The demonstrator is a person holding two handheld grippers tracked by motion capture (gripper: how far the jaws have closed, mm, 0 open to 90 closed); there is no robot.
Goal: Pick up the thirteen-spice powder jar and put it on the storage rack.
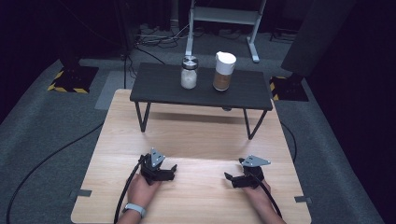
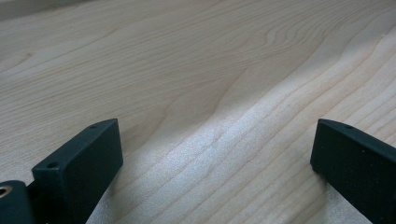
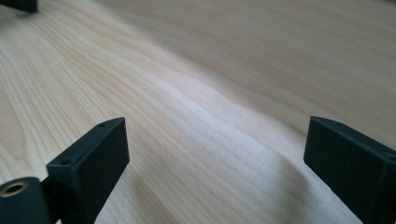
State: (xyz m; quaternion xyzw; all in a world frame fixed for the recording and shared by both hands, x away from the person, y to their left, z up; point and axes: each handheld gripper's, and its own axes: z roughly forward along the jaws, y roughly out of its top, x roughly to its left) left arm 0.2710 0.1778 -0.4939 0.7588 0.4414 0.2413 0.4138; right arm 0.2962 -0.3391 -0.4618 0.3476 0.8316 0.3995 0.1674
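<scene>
My left gripper [image 1: 172, 169] rests low on the light wooden table [image 1: 196, 135] at the near left, held by a hand with a watch on the wrist. Its jaws stand wide apart over bare wood [image 2: 215, 154], nothing between them. My right gripper [image 1: 229, 178] sits on the table at the near right, pointing toward the left one. Its jaws are also spread [image 3: 215, 154] with only wood grain between them. On a small black raised shelf [image 1: 159, 84] at the table's far side stand a glass jar [image 1: 188, 72] of white powder with a metal lid and a white-lidded container [image 1: 224, 71] of brown contents.
The black shelf stands on thin metal legs [image 1: 142, 116], leaving a gap beneath it. Cables [image 1: 56, 154] trail across the grey carpet to the left. A metal stand [image 1: 224, 18] is behind the table. Dark surroundings lie on both sides.
</scene>
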